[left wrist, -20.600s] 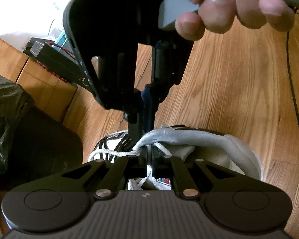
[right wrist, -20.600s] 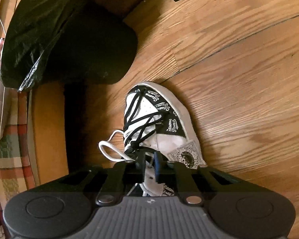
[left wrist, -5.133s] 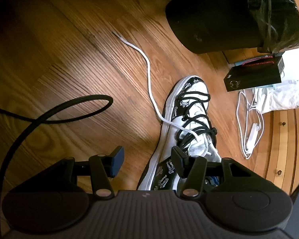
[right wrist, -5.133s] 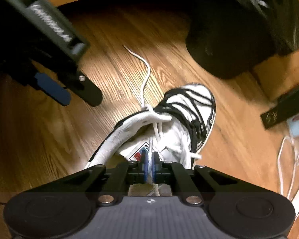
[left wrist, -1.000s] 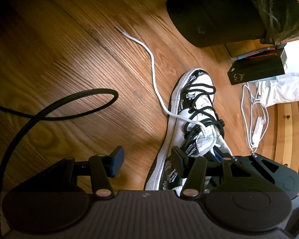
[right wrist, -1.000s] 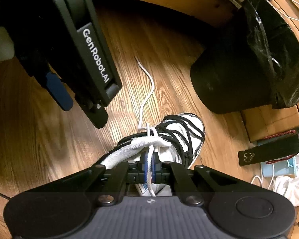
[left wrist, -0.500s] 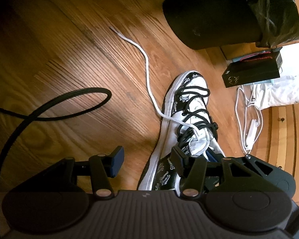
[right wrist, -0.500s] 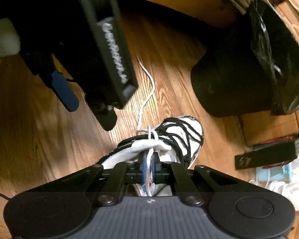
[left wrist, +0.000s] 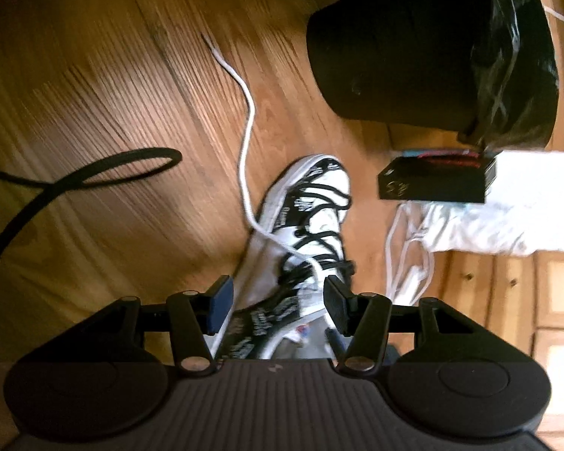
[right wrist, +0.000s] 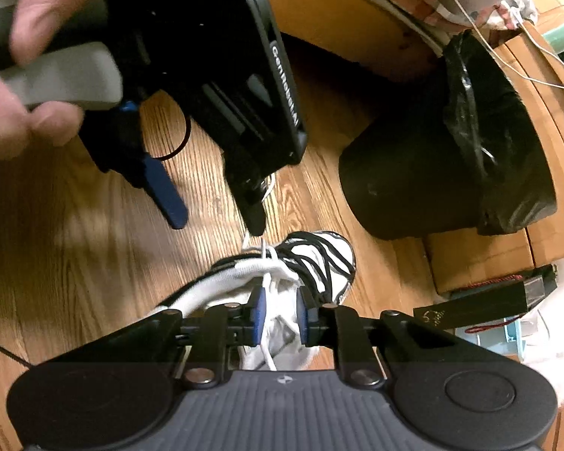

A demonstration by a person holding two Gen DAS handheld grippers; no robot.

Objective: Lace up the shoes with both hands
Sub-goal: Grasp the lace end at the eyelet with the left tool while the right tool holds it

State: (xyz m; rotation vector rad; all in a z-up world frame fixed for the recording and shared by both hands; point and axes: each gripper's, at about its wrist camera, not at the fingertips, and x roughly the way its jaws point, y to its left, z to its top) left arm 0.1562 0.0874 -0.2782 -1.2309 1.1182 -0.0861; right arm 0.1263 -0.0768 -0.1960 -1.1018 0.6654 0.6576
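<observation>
Lace [right wrist: 267,293] runs lengthwise between my right gripper [right wrist: 280,315]'s opening jaws, unpinched; my left gripper [right wrist: 214,210], spread and empty, hovers just beyond over the shoe [right wrist: 312,263].

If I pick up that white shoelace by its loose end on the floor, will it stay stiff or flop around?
Probably floppy: the white shoelace lies in loose curves across the wooden floor, as soft cord does. It looks thin, so likely very light. Its other end runs into the shoe, so a hard pull may tug or tilt the shoe rather than free the lace.

Grainy wood floor [left wrist: 105,86], woven lace [left wrist: 246,127]
</observation>
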